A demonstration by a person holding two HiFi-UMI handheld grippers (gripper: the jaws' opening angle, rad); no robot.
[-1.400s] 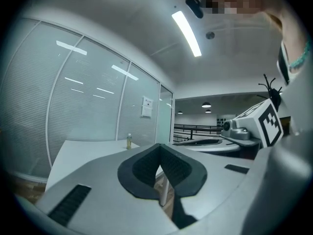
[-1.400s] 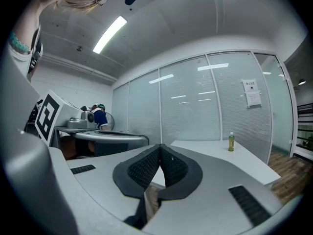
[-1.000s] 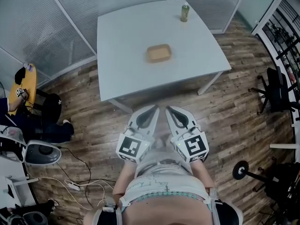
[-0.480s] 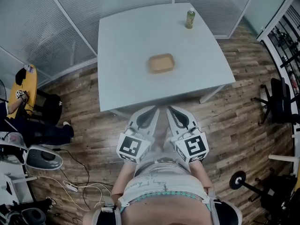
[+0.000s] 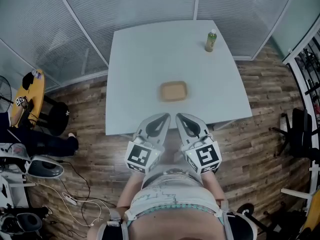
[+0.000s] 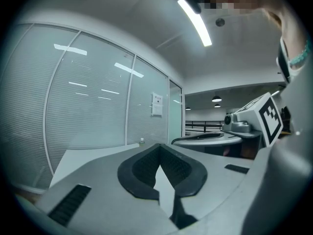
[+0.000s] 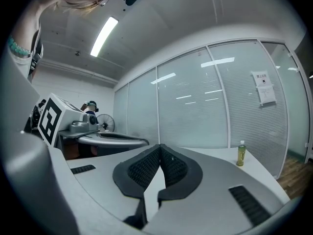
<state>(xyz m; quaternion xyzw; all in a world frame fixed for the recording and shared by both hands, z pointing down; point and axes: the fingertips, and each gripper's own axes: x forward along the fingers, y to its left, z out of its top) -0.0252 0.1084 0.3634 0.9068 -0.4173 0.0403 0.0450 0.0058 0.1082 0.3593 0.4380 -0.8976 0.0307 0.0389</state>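
Held side by side and low before the person, the left gripper (image 5: 164,117) and the right gripper (image 5: 180,116) point forward. Each gripper view shows the jaws closed tip to tip on nothing, the ribbed pads meeting at the front. From the head view the tips lie over the near edge of the white square counter (image 5: 140,59). Just ahead of the jaws, on a line between the two grippers, lies a shallow tan rectangular tray (image 5: 173,91), the nearest thing to either and touched by neither. Its wall looks low, so any grip on it would seem to call for jaws parted well before the rim and brought in level. Far beyond the right jaws, near the counter's far right corner, stands a slim green bottle with a pale cap (image 5: 211,40). Frosted glass partitions (image 5: 125,4) close the room behind the counter, over a brown wood-plank floor (image 5: 260,129).
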